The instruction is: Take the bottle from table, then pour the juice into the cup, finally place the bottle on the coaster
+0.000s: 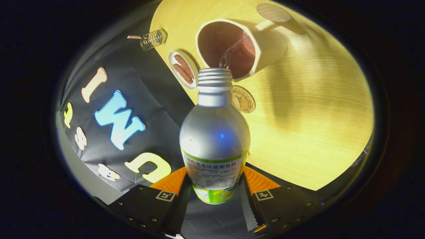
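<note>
Tool (215,196) clamped on bottle (214,139), both fingers pressing its labelled lower body. Open bottle mouth just at rim of cup (262,49), liquid streaming in. Round coaster (243,99) on worktop (315,126) directly beyond bottle neck, beside cup. Small snack dish (182,69) and clear holder (153,39) farther off, opposite side.

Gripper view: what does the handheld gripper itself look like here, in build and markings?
The gripper has two dark angular bodies dotted with small brass-like screws, each bearing a square black-and-white fiducial tag. One finger's inner face is finely ribbed.
</note>
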Motion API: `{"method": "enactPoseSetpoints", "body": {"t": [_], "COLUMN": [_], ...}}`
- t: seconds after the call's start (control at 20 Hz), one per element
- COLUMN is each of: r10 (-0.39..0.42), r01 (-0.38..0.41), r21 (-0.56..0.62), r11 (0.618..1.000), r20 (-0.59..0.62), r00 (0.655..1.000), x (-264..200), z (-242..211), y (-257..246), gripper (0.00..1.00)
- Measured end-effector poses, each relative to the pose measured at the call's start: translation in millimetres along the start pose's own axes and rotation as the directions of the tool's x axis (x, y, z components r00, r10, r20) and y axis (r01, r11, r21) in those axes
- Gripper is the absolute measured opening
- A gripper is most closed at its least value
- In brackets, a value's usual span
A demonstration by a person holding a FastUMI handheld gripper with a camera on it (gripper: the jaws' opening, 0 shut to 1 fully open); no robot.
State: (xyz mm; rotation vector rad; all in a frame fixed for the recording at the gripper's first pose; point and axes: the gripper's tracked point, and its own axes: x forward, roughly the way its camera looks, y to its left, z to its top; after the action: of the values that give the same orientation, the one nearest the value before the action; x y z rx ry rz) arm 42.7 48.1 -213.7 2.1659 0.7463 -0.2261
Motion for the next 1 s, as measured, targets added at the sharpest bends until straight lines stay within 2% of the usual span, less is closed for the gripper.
{"method": "enactPoseSetpoints", "body": {"t": [0.75, 1.0], "r10": [0.024, 0.023], "r01": [-0.022, -0.013], "r21": [0.113, 0.149], "r11": [0.993, 0.989], "r20": [-0.017, -0.062], "r00": [1.0, 0.998], "x": [-8.1, -9.4], "z": [15.9, 8.3], "y": [14.9, 18.1], "gripper": [0.71, 0.71]}}
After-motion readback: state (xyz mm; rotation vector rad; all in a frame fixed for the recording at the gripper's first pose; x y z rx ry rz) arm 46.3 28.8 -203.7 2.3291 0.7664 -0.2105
